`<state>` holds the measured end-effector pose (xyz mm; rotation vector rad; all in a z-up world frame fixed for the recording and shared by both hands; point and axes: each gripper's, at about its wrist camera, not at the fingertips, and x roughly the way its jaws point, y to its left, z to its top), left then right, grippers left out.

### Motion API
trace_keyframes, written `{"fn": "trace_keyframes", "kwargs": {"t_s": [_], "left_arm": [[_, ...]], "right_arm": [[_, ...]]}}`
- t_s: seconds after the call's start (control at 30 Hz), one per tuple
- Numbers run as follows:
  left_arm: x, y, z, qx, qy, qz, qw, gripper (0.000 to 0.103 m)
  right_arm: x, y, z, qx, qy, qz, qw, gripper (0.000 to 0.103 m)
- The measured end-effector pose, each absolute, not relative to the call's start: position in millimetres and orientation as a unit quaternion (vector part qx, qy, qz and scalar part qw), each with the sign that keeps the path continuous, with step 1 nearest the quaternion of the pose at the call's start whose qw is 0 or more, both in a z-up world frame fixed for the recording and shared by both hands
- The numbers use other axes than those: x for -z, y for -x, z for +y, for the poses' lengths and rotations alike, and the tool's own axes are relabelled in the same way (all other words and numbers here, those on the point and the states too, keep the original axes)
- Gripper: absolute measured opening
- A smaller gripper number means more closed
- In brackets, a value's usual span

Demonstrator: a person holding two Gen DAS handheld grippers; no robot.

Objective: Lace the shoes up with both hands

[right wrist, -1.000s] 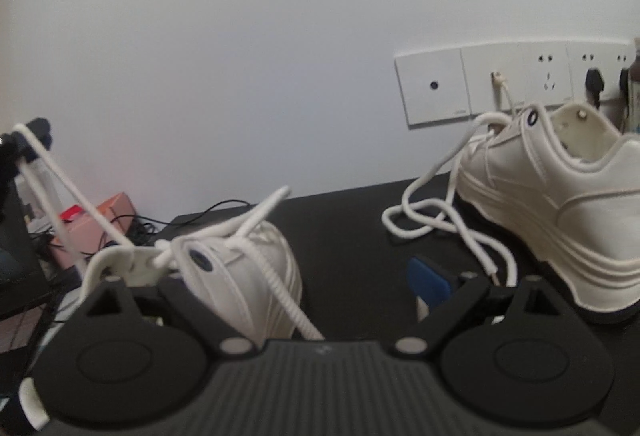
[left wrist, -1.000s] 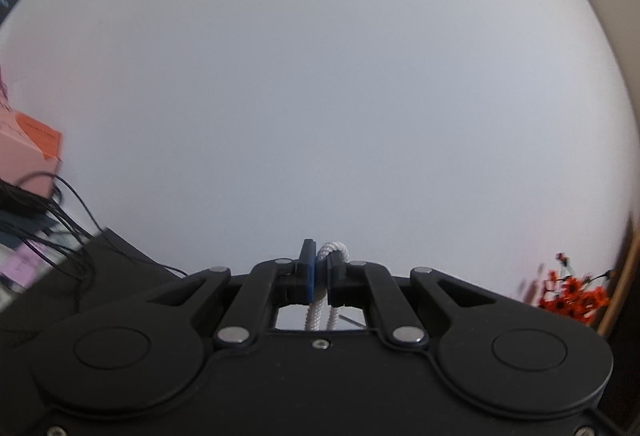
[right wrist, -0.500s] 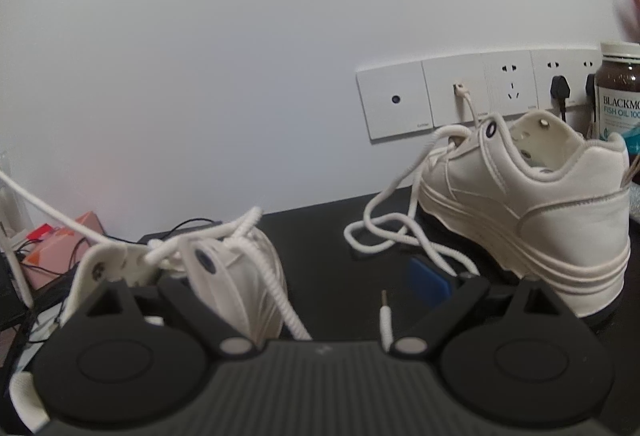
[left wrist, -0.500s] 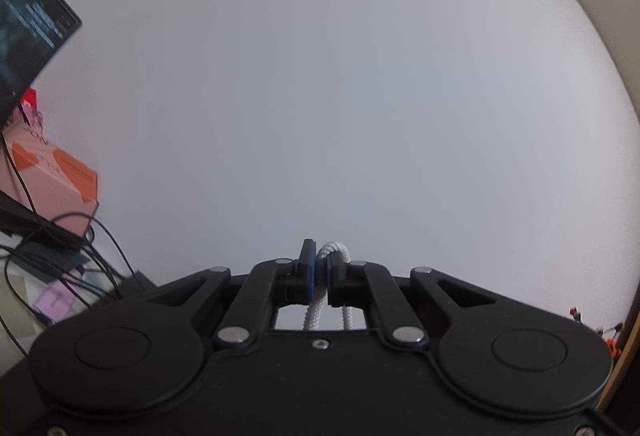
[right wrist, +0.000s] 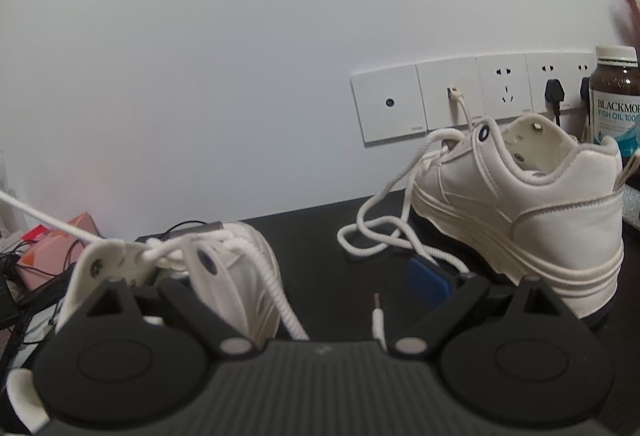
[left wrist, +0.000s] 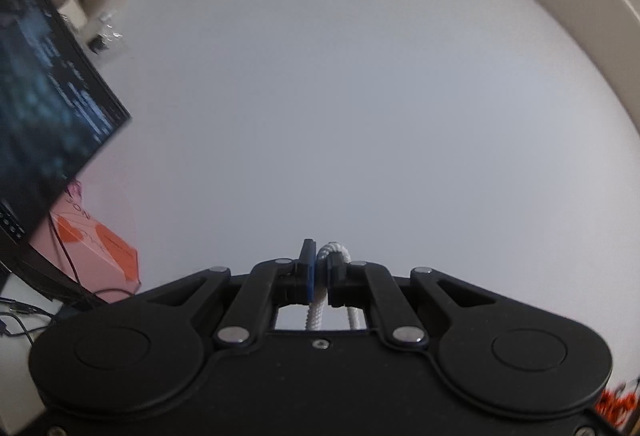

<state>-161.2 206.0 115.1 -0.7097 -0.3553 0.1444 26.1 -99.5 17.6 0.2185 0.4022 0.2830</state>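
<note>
In the left wrist view, a dark monitor (left wrist: 44, 108) leans in at nine o'clock, with a pink and orange box (left wrist: 96, 248) below it at about eight o'clock and thin black cables (left wrist: 24, 312) trailing beside the box. At six o'clock the left gripper (left wrist: 319, 268) has its jaws pressed together on a white shoelace (left wrist: 320, 300), which loops over the top of the right-hand pad and hangs down in two strands behind the fingers. Bare white wall (left wrist: 340, 96) fills the middle of this view.

In the right wrist view, a taut stretch of white lace (right wrist: 44, 222) runs in from nine o'clock down to the near white sneaker (right wrist: 236, 276), which sits at about seven o'clock on the black table (right wrist: 328, 228), partly hidden behind the gripper's left finger. A second lace end drapes over the sneaker's near side toward six o'clock. The right gripper (right wrist: 304, 276) stands wide apart with nothing gripped; the near sneaker lies by its left finger, and its blue pad (right wrist: 426, 282) shows on the right finger. A small white audio plug (right wrist: 378, 322) stands at about five o'clock between the fingers. At three o'clock the second white sneaker (right wrist: 532, 204) rests on the table, heel toward the camera, its loose lace (right wrist: 384, 236) coiled on the table to its left. Behind it a row of wall sockets (right wrist: 472, 96) runs along the wall, and a brown fish oil bottle (right wrist: 616, 96) stands at two o'clock.
</note>
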Motion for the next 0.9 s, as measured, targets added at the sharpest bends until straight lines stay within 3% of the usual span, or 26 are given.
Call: {"fn": "trace_keyframes", "kwargs": {"t_s": [0.3,0.37,0.43,0.57,0.8,0.9], "left_arm": [[-106.1,134.9,213.9,-0.061,0.357,-0.100,0.927,0.011],[-101.9,120.7,207.4,-0.040,0.341,-0.075,0.936,0.019],[-99.6,112.2,198.7,-0.016,0.330,-0.055,0.942,0.046],[-95.0,96.2,178.0,0.031,0.300,-0.008,0.954,0.051],[-80.8,82.6,127.3,0.097,0.238,0.088,0.962,0.077],[-72.2,80.9,112.4,0.119,0.230,0.112,0.959,0.079]], "right_arm": [[-13.7,-30.3,-95.5,-0.151,-0.114,0.203,0.961,0.091],[-12.6,-31.3,-98.1,-0.157,-0.123,0.206,0.958,0.091],[-12.0,-31.5,-98.9,-0.165,-0.128,0.207,0.956,0.091],[-10.5,-28.9,-96.8,-0.193,-0.131,0.204,0.951,0.092],[-6.7,-31.6,-102.6,-0.204,-0.156,0.212,0.943,0.093],[-6.8,-31.6,-102.5,-0.205,-0.157,0.212,0.942,0.093]]}}
